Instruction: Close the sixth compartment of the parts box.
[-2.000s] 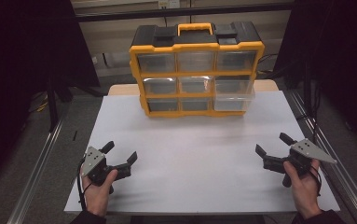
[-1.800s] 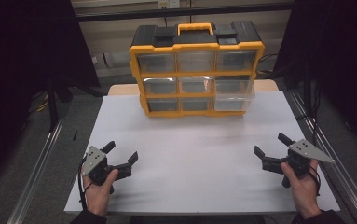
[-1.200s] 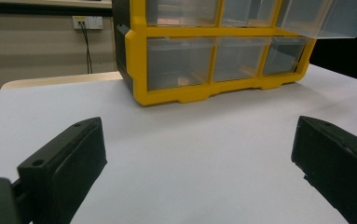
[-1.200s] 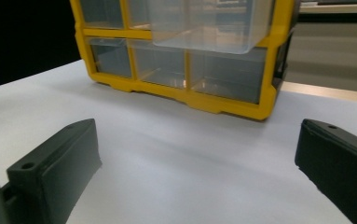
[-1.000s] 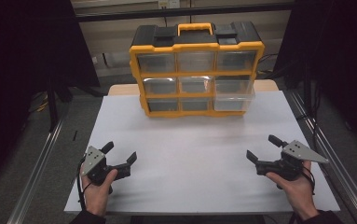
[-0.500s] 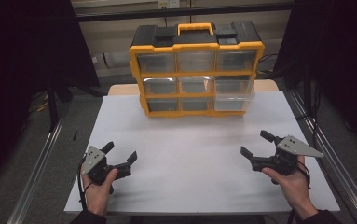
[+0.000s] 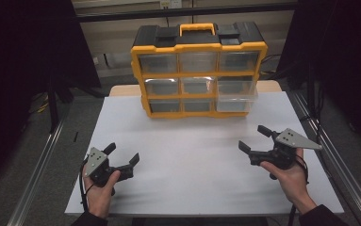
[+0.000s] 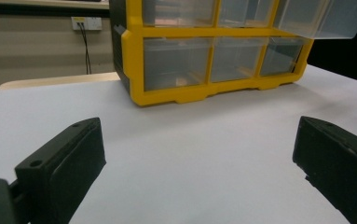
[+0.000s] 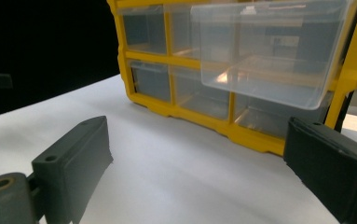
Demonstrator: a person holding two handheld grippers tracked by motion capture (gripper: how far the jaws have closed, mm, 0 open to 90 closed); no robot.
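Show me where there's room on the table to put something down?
The white table is bare between the left gripper and right gripper, and forward to the yellow drawer cabinet. It's tightest under the pulled-out clear drawer.

Organizer cabinet point(image 7: 198, 75) beyond both claws: yellow frame, black top, yellow handle point(image 7: 197, 28). Drawers point(image 9: 269, 51) clear, colourless. Table point(image 7: 192, 165) under the claws: plain white, no pattern. Left gripper point(image 7: 121, 157) and right gripper point(image 7: 253, 140): black jaws, each with a grey three-cornered plate. Wall behind the cabinet: beige.
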